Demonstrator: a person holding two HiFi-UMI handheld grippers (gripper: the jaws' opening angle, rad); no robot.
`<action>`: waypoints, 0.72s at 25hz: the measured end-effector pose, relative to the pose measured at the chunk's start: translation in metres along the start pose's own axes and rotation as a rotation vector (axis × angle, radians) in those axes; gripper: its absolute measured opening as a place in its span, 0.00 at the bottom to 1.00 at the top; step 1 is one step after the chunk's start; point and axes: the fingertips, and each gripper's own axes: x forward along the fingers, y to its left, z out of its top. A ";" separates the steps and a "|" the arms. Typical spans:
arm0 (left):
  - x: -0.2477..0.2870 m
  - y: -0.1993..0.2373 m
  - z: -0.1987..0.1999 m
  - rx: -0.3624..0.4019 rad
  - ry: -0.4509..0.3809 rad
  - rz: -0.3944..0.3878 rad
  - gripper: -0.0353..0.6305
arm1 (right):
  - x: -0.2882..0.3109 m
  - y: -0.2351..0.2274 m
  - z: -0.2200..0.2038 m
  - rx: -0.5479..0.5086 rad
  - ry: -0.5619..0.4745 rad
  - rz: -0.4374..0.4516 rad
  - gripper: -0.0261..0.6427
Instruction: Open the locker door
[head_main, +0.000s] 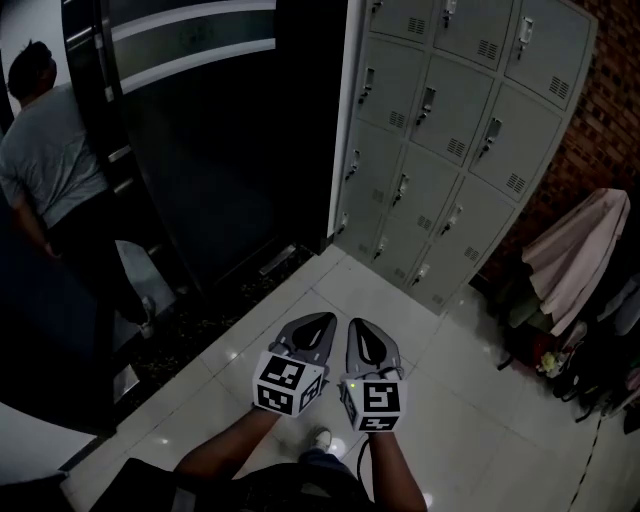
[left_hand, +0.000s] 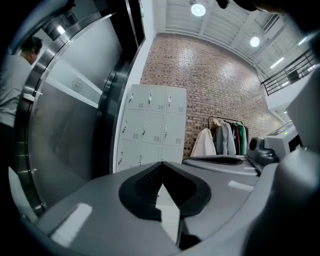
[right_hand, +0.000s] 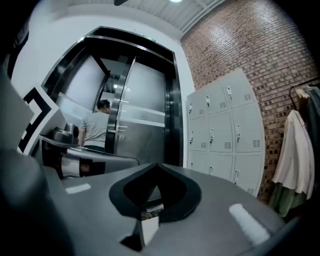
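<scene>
Both my claws are pressed together on nothing, left claw (head_main: 322, 322) beside right claw (head_main: 358, 328). The lockers (head_main: 450, 140) stand at one o'clock, well apart from me, every door closed. I judge this is only the approach. Next I must close in, choose a latch and part one claw's jaws.

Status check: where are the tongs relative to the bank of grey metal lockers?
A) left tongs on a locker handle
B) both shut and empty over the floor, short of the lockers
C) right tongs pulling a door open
B: the left tongs and right tongs sit closed and empty side by side above the glossy white floor tiles, apart from the bank of grey metal lockers, whose doors look shut.
</scene>
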 end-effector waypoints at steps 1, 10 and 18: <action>0.012 0.001 0.002 0.002 0.002 0.000 0.06 | 0.008 -0.011 0.000 0.003 0.001 0.001 0.04; 0.088 0.025 0.024 0.014 0.015 0.039 0.06 | 0.068 -0.074 0.004 0.025 0.013 0.028 0.04; 0.132 0.063 0.031 -0.003 -0.013 0.064 0.06 | 0.120 -0.089 -0.005 0.022 0.015 0.067 0.04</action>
